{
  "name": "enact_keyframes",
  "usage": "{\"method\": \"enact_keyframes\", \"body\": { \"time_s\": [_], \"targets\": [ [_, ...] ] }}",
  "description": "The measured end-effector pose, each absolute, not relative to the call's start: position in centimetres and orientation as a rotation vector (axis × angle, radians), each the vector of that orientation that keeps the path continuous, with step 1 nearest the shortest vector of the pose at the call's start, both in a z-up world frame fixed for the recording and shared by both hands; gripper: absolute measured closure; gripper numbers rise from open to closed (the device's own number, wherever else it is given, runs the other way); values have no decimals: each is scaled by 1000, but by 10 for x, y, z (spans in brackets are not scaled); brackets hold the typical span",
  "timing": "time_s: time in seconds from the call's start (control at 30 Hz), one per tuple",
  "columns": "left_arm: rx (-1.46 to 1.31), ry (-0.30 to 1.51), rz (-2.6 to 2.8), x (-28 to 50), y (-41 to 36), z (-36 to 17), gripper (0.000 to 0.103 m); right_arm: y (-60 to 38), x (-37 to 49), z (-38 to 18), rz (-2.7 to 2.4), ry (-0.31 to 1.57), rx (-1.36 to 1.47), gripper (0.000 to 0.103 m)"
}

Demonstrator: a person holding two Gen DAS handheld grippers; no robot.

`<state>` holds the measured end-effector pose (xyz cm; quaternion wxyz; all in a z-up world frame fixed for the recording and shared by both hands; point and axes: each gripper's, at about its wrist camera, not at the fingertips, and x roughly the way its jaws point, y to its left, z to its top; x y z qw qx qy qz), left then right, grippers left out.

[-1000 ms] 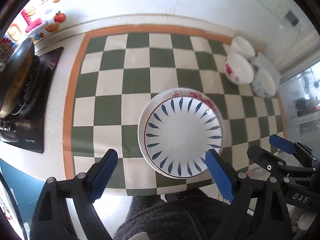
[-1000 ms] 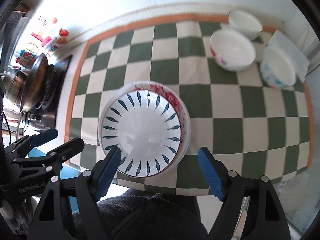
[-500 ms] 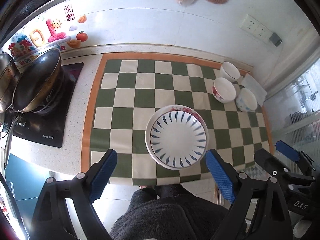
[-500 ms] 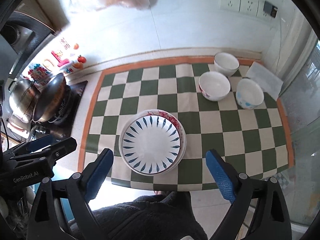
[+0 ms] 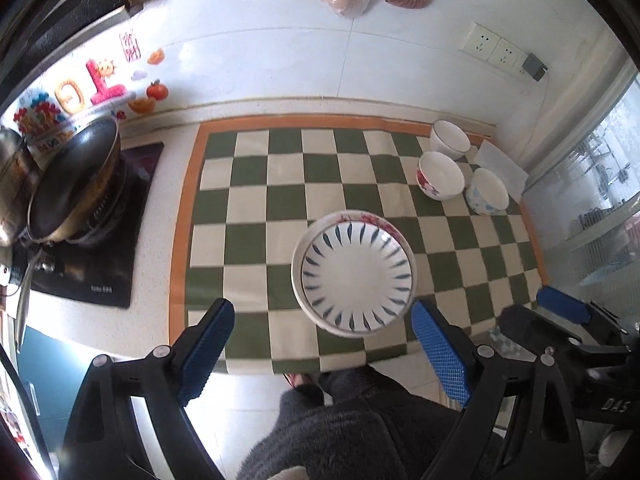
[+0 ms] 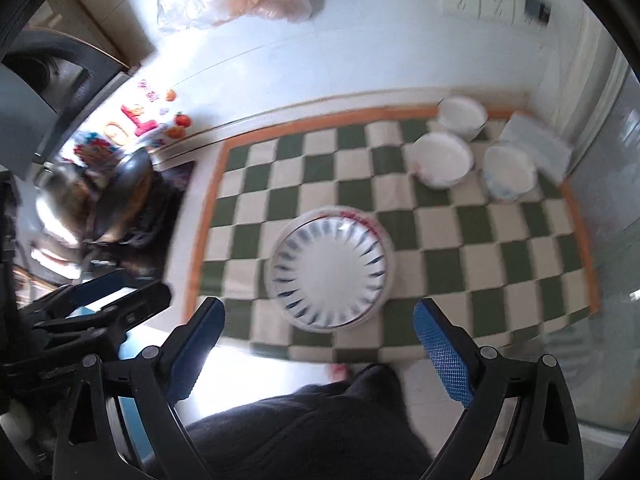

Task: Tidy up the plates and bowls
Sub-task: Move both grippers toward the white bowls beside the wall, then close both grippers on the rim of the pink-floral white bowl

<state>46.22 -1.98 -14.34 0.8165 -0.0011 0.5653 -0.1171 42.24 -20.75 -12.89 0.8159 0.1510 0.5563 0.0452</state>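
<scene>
Hovering higher than a second ago, both grippers, left (image 5: 320, 350) and right (image 6: 318, 350), gape wide and empty above stacked plates (image 5: 354, 274); three bowls (image 5: 440, 175) await.

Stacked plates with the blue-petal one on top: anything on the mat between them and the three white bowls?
Nothing: only bare green-and-cream checkered mat separates the stacked plates from the three white bowls, clearest in the left wrist view.

Both wrist views high, facing steeply down, sharing checkered mat (image 5: 248, 200)
</scene>
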Motion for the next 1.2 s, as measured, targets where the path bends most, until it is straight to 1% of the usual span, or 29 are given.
{"method": "enact_keyframes", "body": {
  "time_s": [0.17,0.33,0.43,0.47,0.53,0.57,0.63,0.67,0.73,0.77,0.8,0.83,0.87,0.9,1.0,1.03,1.07,1.13,1.17,1.2],
  "targets": [
    [-28,1166,-251,486,-42,-153,12,-240,431,-148,81,1173,417,6],
    [-83,1240,-291,536,-82,-180,12,-306,460,-174,-51,1149,458,6],
    [-66,1229,-282,567,-114,-193,12,-349,489,-199,-91,1150,502,6],
    [-60,1235,-288,578,-127,-199,12,-361,499,-207,-124,1134,484,7],
    [-67,1270,-304,603,-151,-216,12,-391,525,-232,-126,1182,565,9],
    [-69,1292,-313,616,-165,-227,12,-406,540,-248,-108,1203,617,14],
    [-69,1331,-316,638,-186,-244,12,-433,567,-278,-106,1261,681,18],
    [-75,1350,-320,649,-196,-254,12,-444,579,-292,-108,1287,696,25],
    [-79,1378,-316,669,-215,-272,12,-463,602,-318,-104,1332,713,29],
    [-81,1394,-320,678,-224,-281,14,-468,612,-328,-102,1349,713,33],
    [-85,1422,-326,691,-234,-293,20,-472,619,-337,-98,1365,716,33],
    [-84,1438,-327,697,-240,-299,24,-477,629,-349,-80,1387,729,37],
    [-76,1461,-328,705,-247,-308,31,-479,635,-356,-71,1404,735,40],
    [-72,1479,-328,712,-254,-317,38,-480,641,-363,-62,1417,739,41],
    [-53,1523,-334,728,-271,-337,45,-482,661,-380,-33,1436,740,48],
    [-47,1540,-340,732,-276,-343,46,-482,665,-384,-32,1442,740,54],
    [-42,1557,-342,736,-282,-350,49,-482,669,-388,-35,1446,743,59],
    [-25,1584,-353,741,-291,-359,54,-482,678,-397,-43,1459,737,67],
    [-15,1598,-356,744,-295,-365,63,-481,682,-401,-58,1471,722,72],
    [6,1610,-355,747,-300,-371,69,-480,686,-406,-73,1481,707,72]
  ]
}}
